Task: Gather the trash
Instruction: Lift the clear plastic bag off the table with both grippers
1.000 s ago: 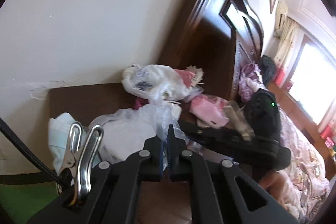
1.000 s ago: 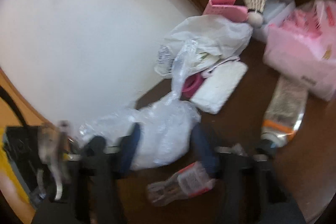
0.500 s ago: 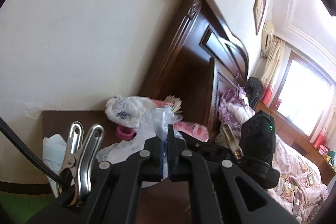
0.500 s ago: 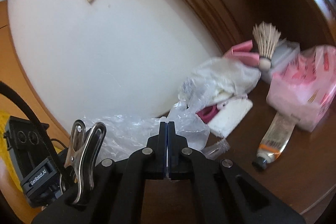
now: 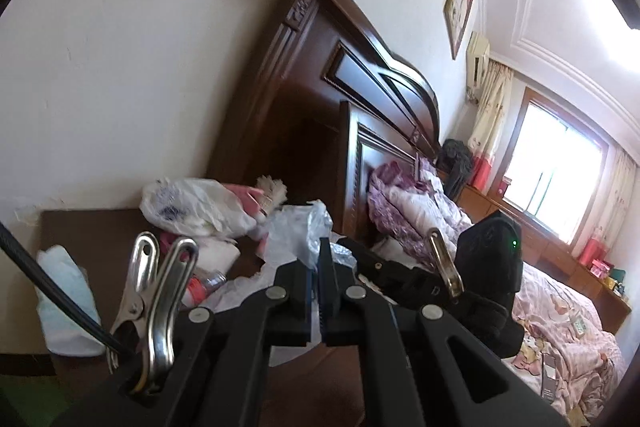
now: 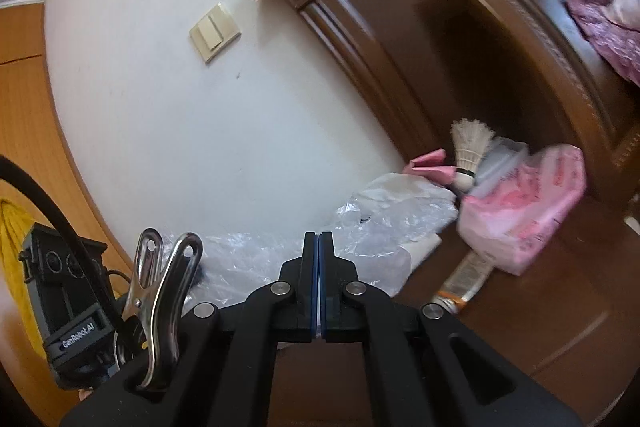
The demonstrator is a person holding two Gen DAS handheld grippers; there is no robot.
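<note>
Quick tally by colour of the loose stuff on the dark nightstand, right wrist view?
Clear: 1, crinkled clear plastic bag
Pink: 2, pink printed plastic pack, folded pink card
White: 2, white feather shuttlecock, white plastic bag
Orange-banded: 1, flattened tube with orange band
Total: 6

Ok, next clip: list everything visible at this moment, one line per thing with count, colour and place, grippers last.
nightstand: one, dark brown, beside the headboard
clear plastic bag: one, transparent, pinched in both grippers above the nightstand
white plastic bag: one, white with dark print, at the back by the wall
shuttlecock: one, white, upright behind the pink pack
pink pack: one, pink, right side of the nightstand
tube: one, pale with an orange band, lying in front of the pink pack
light blue cloth: one, left edge of the nightstand
headboard: one, dark wood, against the wall
wall switch: one, cream, on the wall
left gripper: black, shut on the clear bag
right gripper: black, shut on the clear bag
</note>
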